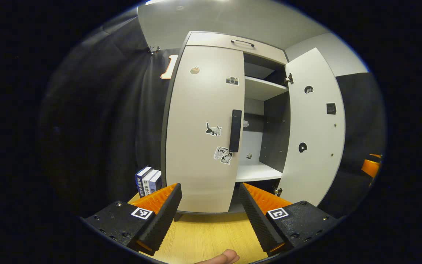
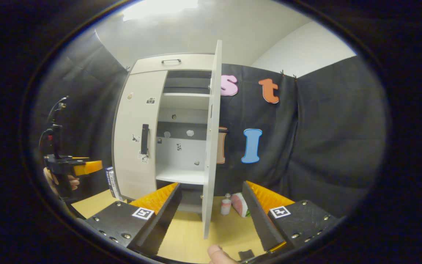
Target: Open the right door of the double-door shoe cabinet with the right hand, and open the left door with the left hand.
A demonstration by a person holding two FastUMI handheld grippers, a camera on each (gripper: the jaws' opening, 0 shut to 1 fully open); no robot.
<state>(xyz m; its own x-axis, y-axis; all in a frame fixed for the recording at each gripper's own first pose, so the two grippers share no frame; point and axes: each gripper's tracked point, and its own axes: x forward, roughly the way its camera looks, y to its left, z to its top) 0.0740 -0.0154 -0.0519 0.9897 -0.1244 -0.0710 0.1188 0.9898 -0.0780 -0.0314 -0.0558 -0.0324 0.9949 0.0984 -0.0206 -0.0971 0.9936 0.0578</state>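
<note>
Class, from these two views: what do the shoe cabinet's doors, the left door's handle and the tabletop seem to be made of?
Left door and right door: probably laminated board, smooth matte pale faces, dark edging. Handle: dark bar, plastic or painted metal, cannot tell which. Tabletop: wood or wood-look laminate, light grain lines.

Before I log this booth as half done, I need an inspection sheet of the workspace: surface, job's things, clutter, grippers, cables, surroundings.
Surface: wooden tabletop, bare in front of the cabinet.
Job's things: right door swung open; left door closed, its dark handle untouched.
Clutter: books left of the cabinet; small bottle and a round item behind the open door.
Grippers: left gripper and right gripper, jaws open, empty.
Cables: wire atop the left gripper.
Surroundings: black cloth wall.
</note>
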